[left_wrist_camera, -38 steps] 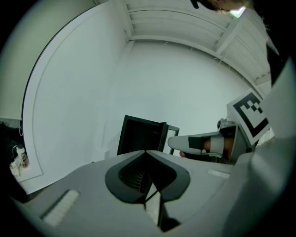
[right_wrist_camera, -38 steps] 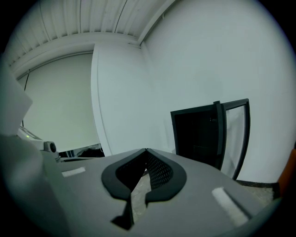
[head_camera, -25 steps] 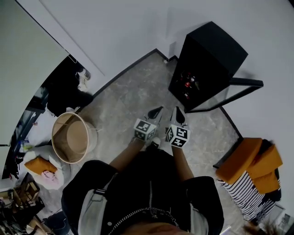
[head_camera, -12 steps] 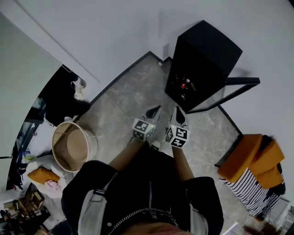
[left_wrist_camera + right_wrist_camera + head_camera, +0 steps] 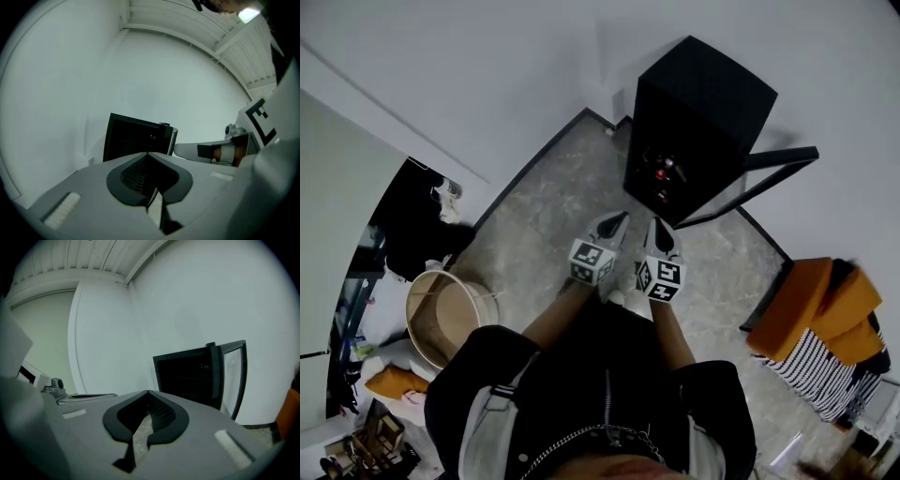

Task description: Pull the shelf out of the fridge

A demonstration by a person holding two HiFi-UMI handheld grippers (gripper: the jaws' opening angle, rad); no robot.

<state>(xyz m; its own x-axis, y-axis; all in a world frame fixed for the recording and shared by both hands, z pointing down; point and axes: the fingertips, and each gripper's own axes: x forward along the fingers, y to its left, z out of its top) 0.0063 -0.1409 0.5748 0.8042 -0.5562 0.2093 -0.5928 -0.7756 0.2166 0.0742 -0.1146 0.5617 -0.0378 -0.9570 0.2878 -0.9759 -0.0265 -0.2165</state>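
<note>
The shelf is lost in the dark inside the black fridge (image 5: 703, 98), which sits in the corner, door (image 5: 773, 169) open, something red (image 5: 660, 173) inside. Left gripper (image 5: 617, 225) and right gripper (image 5: 664, 234) hover near it, both clenched on nothing. Grey stone floor (image 5: 553, 206), white walls (image 5: 487, 75).

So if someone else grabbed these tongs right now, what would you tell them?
Left tongs: shut, empty.
Right tongs: shut, empty.
Both hang above the floor, pointing at the black fridge, not yet at it.
Its door stands open.
Shelf untouched, inside too dark to make out.
Left to do: reach in, open the tongs, grip the shelf, pull it out.
</note>
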